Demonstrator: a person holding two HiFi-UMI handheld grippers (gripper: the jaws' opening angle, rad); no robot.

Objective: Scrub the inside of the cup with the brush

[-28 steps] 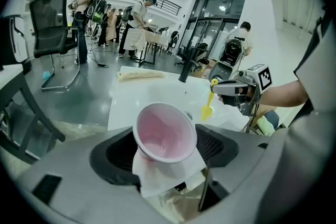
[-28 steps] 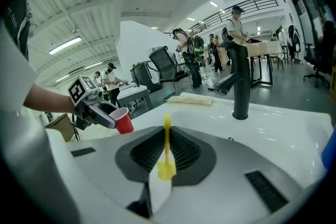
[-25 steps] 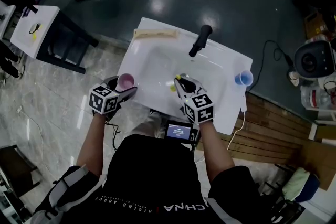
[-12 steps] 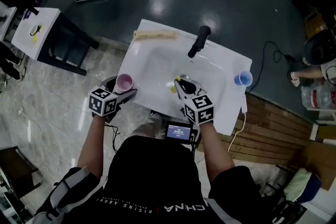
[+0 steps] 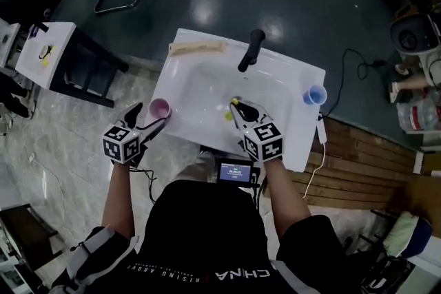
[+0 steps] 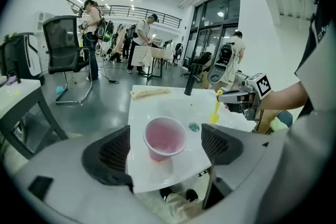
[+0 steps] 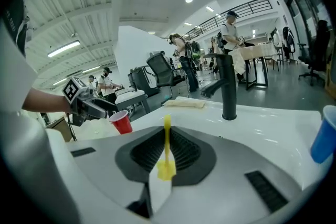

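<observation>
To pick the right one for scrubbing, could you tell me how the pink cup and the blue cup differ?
The pink cup sits at the sink's near left corner; the blue cup at its right edge. The pink cup stands between the left tongs, whose jaws have just been opening and don't touch it; the blue cup stands alone. Both are upright.

Overhead plus two low, close views.
Head view looks steeply down on the white rectangular basin [image 5: 200,89]; left gripper view faces the right hand-held gripper [image 6: 227,97], right gripper view apparently the left hand-held gripper [image 7: 102,107]; all share the black upright tap [image 5: 249,51].
</observation>
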